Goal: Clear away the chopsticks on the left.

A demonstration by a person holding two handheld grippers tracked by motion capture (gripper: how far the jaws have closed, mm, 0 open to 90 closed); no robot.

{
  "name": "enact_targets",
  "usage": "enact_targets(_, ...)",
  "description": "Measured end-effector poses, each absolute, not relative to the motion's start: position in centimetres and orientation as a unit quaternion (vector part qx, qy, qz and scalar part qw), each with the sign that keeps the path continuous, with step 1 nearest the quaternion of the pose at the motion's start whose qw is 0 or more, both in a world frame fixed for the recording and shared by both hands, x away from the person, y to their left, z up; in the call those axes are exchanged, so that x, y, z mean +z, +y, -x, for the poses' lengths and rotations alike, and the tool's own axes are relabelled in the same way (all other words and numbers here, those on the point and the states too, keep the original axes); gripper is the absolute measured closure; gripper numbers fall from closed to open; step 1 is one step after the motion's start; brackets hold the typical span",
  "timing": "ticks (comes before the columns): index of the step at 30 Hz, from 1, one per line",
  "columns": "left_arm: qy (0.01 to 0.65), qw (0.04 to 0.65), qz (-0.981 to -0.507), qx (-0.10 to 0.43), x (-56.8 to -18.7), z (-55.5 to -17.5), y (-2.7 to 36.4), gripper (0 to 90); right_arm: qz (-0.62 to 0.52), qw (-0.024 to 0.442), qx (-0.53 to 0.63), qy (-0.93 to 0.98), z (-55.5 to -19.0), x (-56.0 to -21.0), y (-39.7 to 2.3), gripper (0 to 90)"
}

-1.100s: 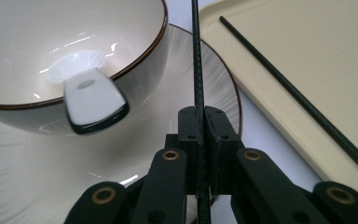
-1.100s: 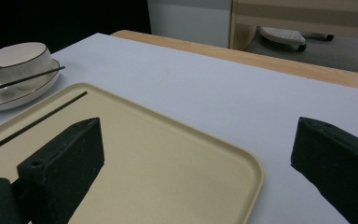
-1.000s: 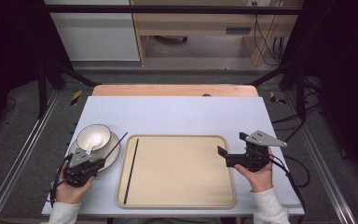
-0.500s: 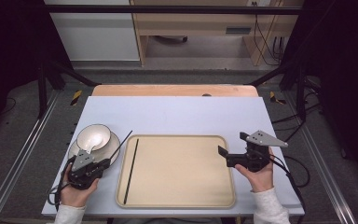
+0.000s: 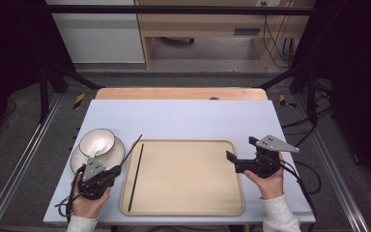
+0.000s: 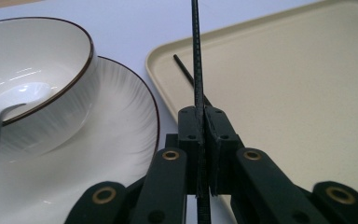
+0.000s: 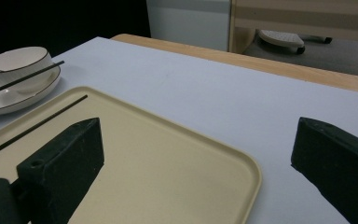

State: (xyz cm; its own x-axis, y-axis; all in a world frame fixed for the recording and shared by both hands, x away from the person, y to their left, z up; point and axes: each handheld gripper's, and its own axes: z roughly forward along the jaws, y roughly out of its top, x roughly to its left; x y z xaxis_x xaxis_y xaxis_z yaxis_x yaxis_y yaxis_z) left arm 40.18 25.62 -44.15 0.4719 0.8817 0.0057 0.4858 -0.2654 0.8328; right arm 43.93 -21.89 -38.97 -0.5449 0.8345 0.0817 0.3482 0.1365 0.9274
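Chopsticks [image 5: 135,177]: two; bowl [image 5: 97,142]: one.

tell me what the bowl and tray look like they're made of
Bowl: likely glazed ceramic, glossy white with light reflections and a thin dark rim line. Tray: probably matte beige plastic, a smooth, even surface with rounded moulded corners.

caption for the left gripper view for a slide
Left tongs shut on a thin black chopstick, beside a white bowl on a white plate and a beige tray.

The table [image 5: 183,118] bears a tray [image 5: 188,179] and plate [image 5: 79,159].
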Motion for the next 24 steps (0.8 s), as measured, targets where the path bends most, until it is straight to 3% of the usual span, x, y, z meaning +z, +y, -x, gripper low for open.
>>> enact_targets(24,0.512,0.427,-0.690,0.282,-43.5,-38.6,21.8,85.6,-0.413,0.234,0.517,0.712,-43.7,-38.7,-21.9,2.6)
